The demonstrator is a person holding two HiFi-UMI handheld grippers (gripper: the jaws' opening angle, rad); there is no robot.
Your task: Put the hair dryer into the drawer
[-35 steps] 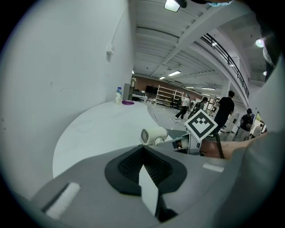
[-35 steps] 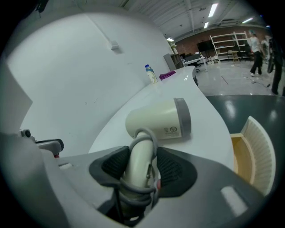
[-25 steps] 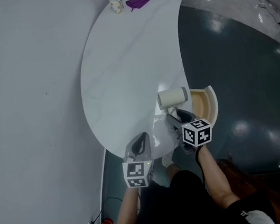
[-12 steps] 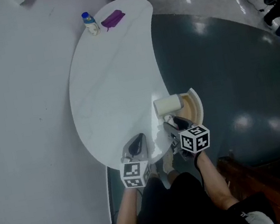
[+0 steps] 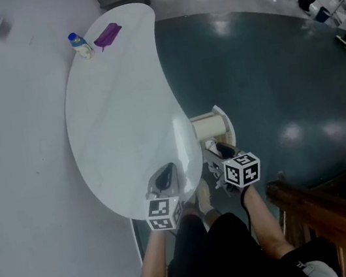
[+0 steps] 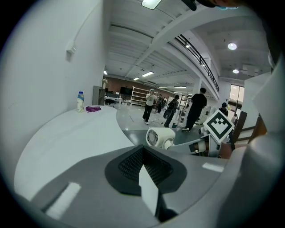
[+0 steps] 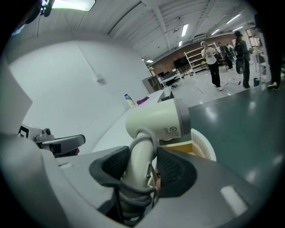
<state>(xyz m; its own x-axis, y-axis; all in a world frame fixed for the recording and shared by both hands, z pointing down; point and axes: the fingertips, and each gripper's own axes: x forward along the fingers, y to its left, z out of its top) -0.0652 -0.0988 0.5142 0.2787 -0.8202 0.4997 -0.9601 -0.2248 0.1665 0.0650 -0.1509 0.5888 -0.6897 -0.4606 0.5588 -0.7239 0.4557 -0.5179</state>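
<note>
The cream hair dryer (image 5: pixel 206 125) hangs by its handle just off the right edge of the white curved table (image 5: pixel 115 111), above the open drawer (image 5: pixel 228 126). My right gripper (image 5: pixel 213 150) is shut on the handle, and the grey cord is wound round it. In the right gripper view the dryer's barrel (image 7: pixel 156 120) lies crosswise over the drawer's wooden inside and white curved front (image 7: pixel 205 147). My left gripper (image 5: pixel 164 177) sits over the table's near edge, shut and empty. In the left gripper view its pads (image 6: pixel 133 162) meet, with the dryer's grille (image 6: pixel 156 137) ahead to the right.
A small bottle (image 5: pixel 80 46) and a purple cloth (image 5: pixel 106 35) sit at the table's far end. A white wall runs along the left. Dark green floor lies to the right of the table, with a wooden chair (image 5: pixel 325 214) at the lower right. People (image 6: pixel 196 107) stand far off.
The hair dryer has moved right with my right gripper, from over the table's edge to over the open drawer. The left gripper has stayed at the table's near edge. The head view has swung.
</note>
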